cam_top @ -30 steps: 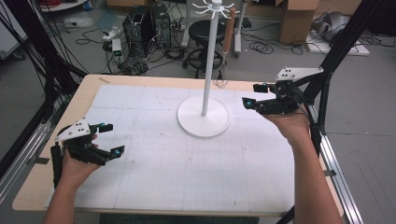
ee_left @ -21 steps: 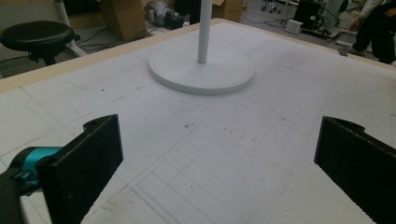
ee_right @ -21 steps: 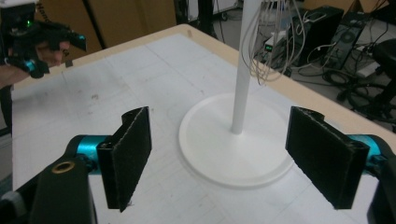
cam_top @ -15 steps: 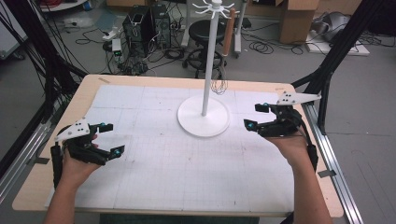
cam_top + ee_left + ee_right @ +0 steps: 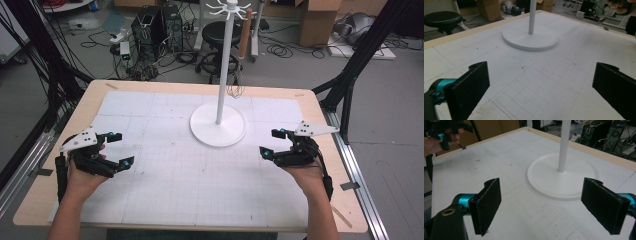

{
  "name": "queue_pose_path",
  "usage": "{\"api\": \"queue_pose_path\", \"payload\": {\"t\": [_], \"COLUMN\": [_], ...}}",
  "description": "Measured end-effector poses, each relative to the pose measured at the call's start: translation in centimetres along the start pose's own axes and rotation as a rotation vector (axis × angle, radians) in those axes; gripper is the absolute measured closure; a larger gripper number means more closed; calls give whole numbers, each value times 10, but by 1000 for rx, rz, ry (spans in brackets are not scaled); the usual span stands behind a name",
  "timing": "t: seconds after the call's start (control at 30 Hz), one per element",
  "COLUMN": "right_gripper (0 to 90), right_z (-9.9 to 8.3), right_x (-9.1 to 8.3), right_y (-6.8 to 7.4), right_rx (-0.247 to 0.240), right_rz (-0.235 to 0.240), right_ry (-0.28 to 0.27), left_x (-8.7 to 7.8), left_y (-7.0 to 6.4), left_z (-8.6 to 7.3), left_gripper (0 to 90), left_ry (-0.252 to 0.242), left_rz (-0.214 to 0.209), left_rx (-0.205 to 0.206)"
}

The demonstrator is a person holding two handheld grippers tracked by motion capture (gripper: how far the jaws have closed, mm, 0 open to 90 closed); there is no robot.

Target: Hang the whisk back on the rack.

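Observation:
A white stand [image 5: 218, 125] with a round base and a tall pole rises at the table's far middle, with hooks at its top [image 5: 228, 7]. My left gripper [image 5: 122, 148] hovers open low over the near left of the white gridded mat [image 5: 190, 175]. It holds nothing and faces the stand base [image 5: 530, 37]. My right gripper [image 5: 270, 142] is open and holds nothing at the right, just beside the base [image 5: 562, 177]. In each gripper view the jaws stand wide apart over bare mat.
A brown elongated thing [image 5: 243, 40] and thin cords [image 5: 235, 86] hang near the pole. The wooden table edge [image 5: 320, 107] runs close to my right hand. Black frame struts [image 5: 350, 85], a stool [image 5: 218, 32] and cables stand on the floor beyond.
My right gripper has come down and toward the near side, from level with the stand's base to lower over the mat. The left gripper has barely moved.

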State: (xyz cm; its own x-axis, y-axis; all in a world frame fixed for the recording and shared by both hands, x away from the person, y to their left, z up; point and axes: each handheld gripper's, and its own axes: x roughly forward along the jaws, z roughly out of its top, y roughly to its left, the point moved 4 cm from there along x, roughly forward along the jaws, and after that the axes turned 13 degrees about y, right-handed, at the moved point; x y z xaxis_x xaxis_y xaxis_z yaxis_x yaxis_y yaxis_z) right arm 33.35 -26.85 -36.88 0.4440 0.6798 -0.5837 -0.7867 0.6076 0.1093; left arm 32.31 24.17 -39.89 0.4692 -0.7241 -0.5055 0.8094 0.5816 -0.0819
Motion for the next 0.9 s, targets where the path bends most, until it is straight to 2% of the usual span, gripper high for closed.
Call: {"api": "queue_pose_path", "payload": {"t": [0.23,0.43,0.5,0.6,0.9], "right_gripper": [139,136,127,117,117], "right_z": [-20,-35,-36,-37,-37], "right_x": [-4,2,4,8,15], "right_y": [-3,-8,-8,-8,-6], "right_rx": [29,35,39,40,36], "right_rz": [0,5,10,6,11], "right_ry": [-18,26,20,40,59], "left_x": [2,4,4,3,3], "left_y": [-1,1,1,1,2], "left_z": [-1,-1,-1,-1,-1], "left_gripper": [17,17,17,17,17], "left_ry": [4,1,1,-3,-5], "left_rz": [-2,-5,-4,-4,-7], "left_rx": [-3,-7,-6,-10,-13]}}
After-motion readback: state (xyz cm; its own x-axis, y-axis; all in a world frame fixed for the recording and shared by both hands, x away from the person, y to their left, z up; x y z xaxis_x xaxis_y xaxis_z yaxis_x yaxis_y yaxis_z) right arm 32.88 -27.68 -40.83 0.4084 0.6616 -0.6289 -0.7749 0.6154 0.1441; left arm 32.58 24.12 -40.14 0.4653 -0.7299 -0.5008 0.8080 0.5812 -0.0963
